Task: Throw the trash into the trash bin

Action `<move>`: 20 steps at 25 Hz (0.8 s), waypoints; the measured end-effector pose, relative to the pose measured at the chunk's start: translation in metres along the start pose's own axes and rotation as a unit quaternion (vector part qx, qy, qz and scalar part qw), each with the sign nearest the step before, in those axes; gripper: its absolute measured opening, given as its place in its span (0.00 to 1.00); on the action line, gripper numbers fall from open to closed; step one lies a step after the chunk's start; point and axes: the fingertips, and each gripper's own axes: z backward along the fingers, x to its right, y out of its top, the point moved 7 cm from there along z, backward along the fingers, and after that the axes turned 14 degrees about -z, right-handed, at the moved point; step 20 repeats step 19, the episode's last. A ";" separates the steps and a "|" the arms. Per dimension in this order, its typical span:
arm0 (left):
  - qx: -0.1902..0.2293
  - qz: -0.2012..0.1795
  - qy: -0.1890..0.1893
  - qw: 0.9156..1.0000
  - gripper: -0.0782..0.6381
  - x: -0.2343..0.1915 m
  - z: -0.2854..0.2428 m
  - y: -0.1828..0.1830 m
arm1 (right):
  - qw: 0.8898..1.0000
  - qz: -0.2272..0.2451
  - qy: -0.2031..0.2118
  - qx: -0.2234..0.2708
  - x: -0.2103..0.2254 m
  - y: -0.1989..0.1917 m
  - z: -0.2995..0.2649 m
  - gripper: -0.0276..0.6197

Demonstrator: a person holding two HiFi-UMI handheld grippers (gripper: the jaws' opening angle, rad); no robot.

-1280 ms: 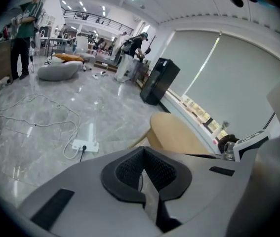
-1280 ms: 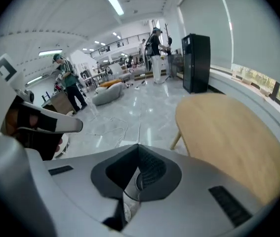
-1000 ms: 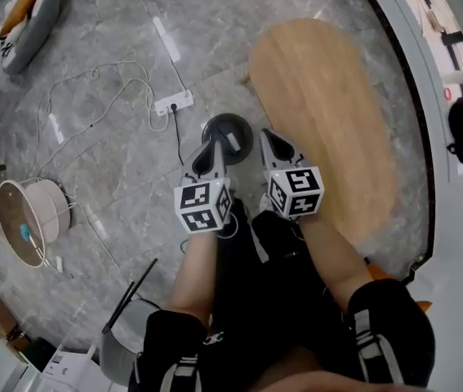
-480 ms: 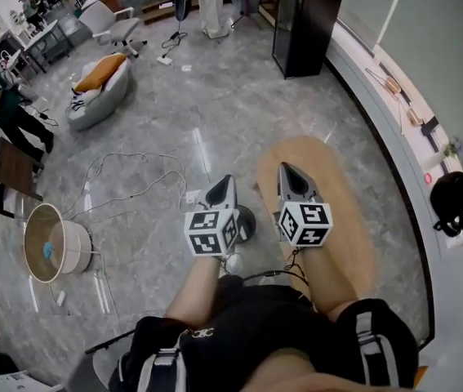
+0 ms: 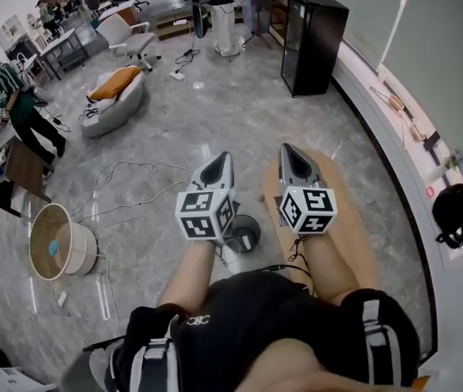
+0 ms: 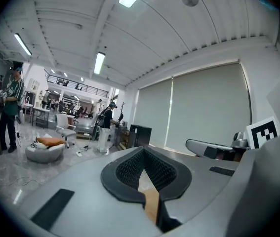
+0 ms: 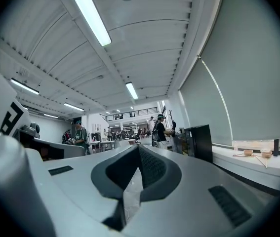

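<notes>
Light: bright and even, from ceiling tube lamps (image 7: pixel 91 19)
Glare: pale sheen on the far grey floor (image 5: pixel 215 109)
Edges: strong fisheye bending, dark corners
Focus: head view crisp

The left gripper (image 5: pixel 223 160) and the right gripper (image 5: pixel 289 150) have the same form: a pale grey shell that narrows to a point, dark grey on the upper inside. The fingers (image 6: pixel 126 171) are black, with a fine ribbed grid on the inner faces. Behind each shell sits a white cube (image 5: pixel 204 213) with black square markers. A thin black cable (image 5: pixel 295 261) hangs under the right gripper. The person wears a black short-sleeved shirt (image 5: pixel 239 317) with white stripes near the shoulders and a small white logo.
</notes>
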 end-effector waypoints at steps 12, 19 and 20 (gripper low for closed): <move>0.015 -0.009 -0.008 1.000 0.13 0.019 0.001 0.004 | 1.000 0.000 0.009 -0.007 0.007 -0.001 0.011 0.06; 0.018 -0.011 -0.005 1.000 0.13 0.018 0.006 0.003 | 1.000 -0.001 0.001 -0.003 0.008 -0.002 0.016 0.06; 0.018 -0.011 -0.005 1.000 0.13 0.018 0.006 0.003 | 1.000 -0.001 0.001 -0.003 0.008 -0.002 0.016 0.06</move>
